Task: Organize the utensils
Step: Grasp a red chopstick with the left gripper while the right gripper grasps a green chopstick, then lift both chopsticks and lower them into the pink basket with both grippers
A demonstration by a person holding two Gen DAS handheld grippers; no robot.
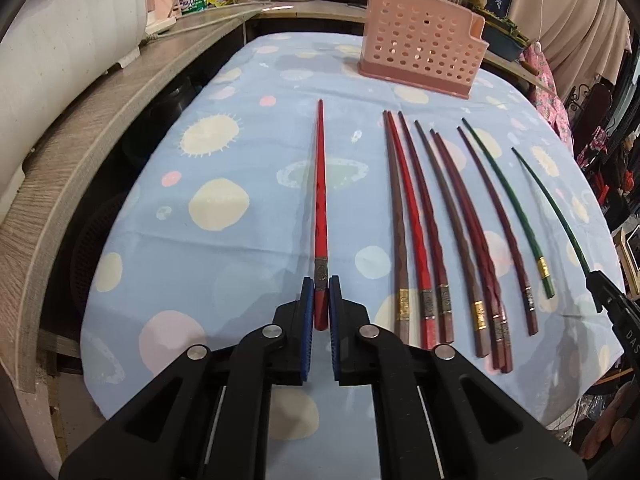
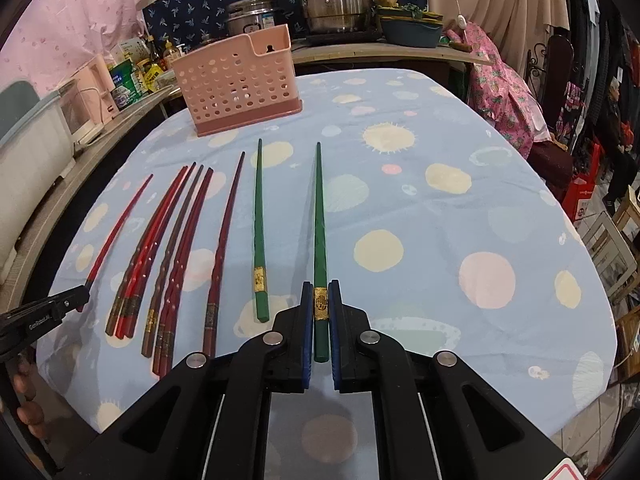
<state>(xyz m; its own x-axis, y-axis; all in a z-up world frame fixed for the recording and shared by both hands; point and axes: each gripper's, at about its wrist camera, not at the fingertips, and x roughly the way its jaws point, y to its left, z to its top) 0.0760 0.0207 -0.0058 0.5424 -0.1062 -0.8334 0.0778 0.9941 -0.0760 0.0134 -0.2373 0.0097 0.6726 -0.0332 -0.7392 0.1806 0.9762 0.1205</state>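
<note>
Red chopstick (image 1: pixel 320 208): it lies on the tablecloth apart from the others, at the left end of the row, with its thin tip toward the holder. Its thick end with a grey metal band is between the blue pads of the left gripper.
Left gripper (image 1: pixel 321 300): the two pads are close together on both sides of the red chopstick and seem to touch it. From the right wrist view only its black tip (image 2: pixel 60 304) shows, at the near end of this chopstick.
Green chopstick (image 2: pixel 319 240): it lies at the right end of the row, tip pointing away. Its gold band sits between the pads of the right gripper.
Right gripper (image 2: pixel 321 304): the pads are pressed against the gold band, clamped on the green chopstick.
Second green chopstick (image 2: pixel 259 232): it lies just left of the held one, not touching it, also with a gold band.
Bundle of chopsticks (image 1: pixel 444 232): red, dark red and brown ones lie side by side between the red one and the green ones; several touch or overlap.
Pink holder (image 1: pixel 420 52): a plastic box with round holes, it stands upright at the far side of the table, well apart from the tips.
Tablecloth (image 2: pixel 440 220): light blue with pale round spots, it covers the table.
Background: steel pots (image 2: pixel 332 4) and bottles stand on the counter behind.
</note>
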